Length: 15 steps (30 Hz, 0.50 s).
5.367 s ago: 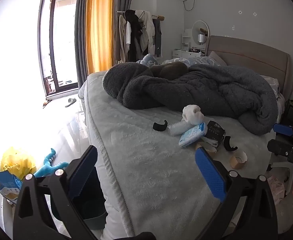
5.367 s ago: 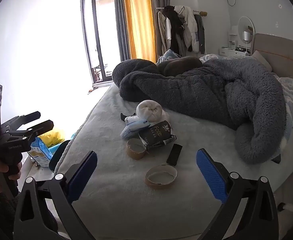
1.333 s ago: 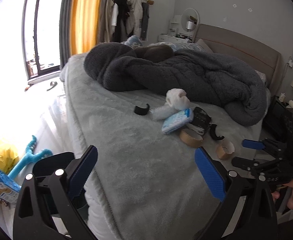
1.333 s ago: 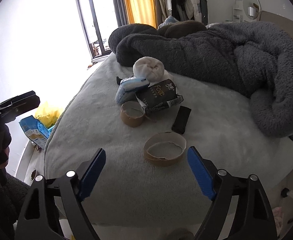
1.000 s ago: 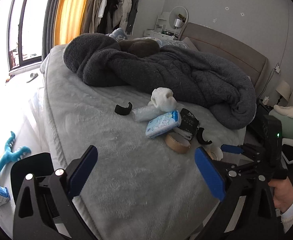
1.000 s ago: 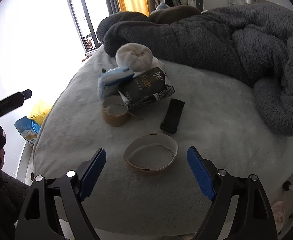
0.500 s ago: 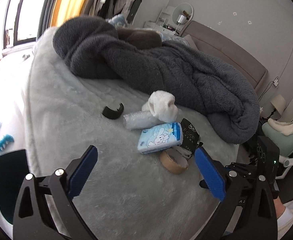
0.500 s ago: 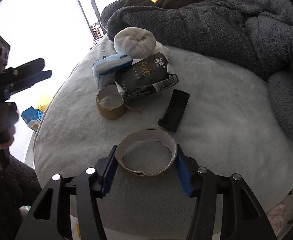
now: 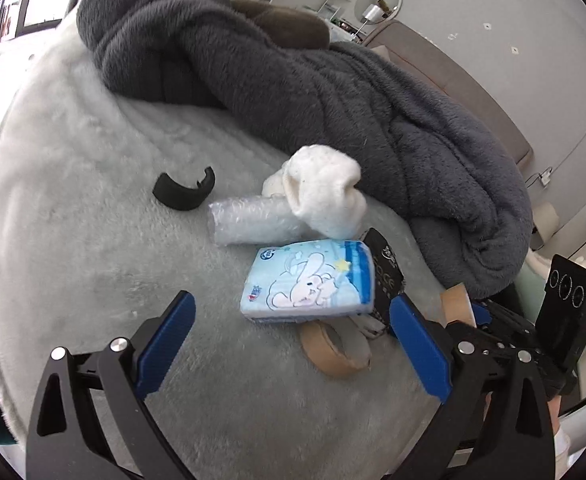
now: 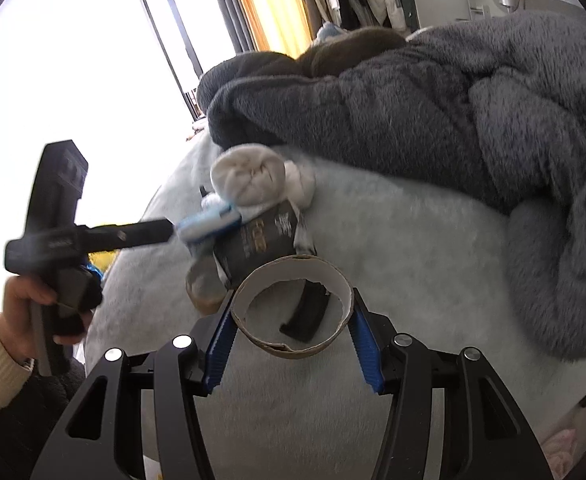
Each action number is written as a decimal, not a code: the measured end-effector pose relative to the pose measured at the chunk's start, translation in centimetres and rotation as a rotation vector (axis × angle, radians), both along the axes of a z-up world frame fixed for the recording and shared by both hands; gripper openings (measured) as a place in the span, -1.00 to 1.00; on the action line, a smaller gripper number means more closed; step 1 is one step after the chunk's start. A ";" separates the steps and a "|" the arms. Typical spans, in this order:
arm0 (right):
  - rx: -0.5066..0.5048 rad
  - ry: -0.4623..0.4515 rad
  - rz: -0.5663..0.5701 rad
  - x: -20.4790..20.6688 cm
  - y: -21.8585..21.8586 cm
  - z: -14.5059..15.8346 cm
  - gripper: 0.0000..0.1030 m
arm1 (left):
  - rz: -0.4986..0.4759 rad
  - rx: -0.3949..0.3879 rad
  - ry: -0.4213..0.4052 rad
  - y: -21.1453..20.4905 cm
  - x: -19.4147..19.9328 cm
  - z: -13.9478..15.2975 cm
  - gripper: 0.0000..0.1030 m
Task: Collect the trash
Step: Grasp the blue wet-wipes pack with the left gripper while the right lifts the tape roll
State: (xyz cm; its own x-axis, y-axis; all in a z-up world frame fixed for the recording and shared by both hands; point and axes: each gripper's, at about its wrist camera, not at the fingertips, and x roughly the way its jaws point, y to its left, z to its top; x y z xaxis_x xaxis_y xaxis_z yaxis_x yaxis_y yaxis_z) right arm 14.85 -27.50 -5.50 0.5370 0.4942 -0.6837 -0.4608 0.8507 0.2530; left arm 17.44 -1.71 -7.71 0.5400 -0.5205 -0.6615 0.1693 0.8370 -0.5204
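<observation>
Cardboard ring lifted off bed, right gripper fingers just closed clamping its sides: light, crushable; left gripper fingers apart toward 12 o'clock tissue pack.

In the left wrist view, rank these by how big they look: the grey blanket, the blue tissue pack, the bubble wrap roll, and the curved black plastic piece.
1. grey blanket
2. blue tissue pack
3. bubble wrap roll, close to the pack and lying farther from the camera, so this order is unsure
4. curved black plastic piece
</observation>
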 end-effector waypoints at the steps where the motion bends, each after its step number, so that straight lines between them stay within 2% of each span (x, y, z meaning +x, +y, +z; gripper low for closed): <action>1: 0.004 -0.001 0.001 0.2 0.0 0.2 0.06 | -0.004 -0.024 0.019 0.1 0.4 -0.4 0.93; 4: 0.015 -0.008 -0.005 0.9 0.0 0.6 0.06 | -0.017 -0.049 0.050 0.0 1.3 -1.2 0.92; 12: 0.038 -0.036 -0.023 2.9 0.5 1.7 0.06 | -0.078 -0.031 0.050 -1.0 2.4 -1.8 0.90; 13: 0.038 -0.038 -0.024 3.1 0.5 1.7 0.06 | -0.081 -0.028 0.051 -1.1 2.5 -1.8 0.88; 15: 0.040 -0.040 -0.026 3.5 0.9 1.8 0.06 | -0.084 -0.016 0.043 -1.2 2.5 -1.8 0.67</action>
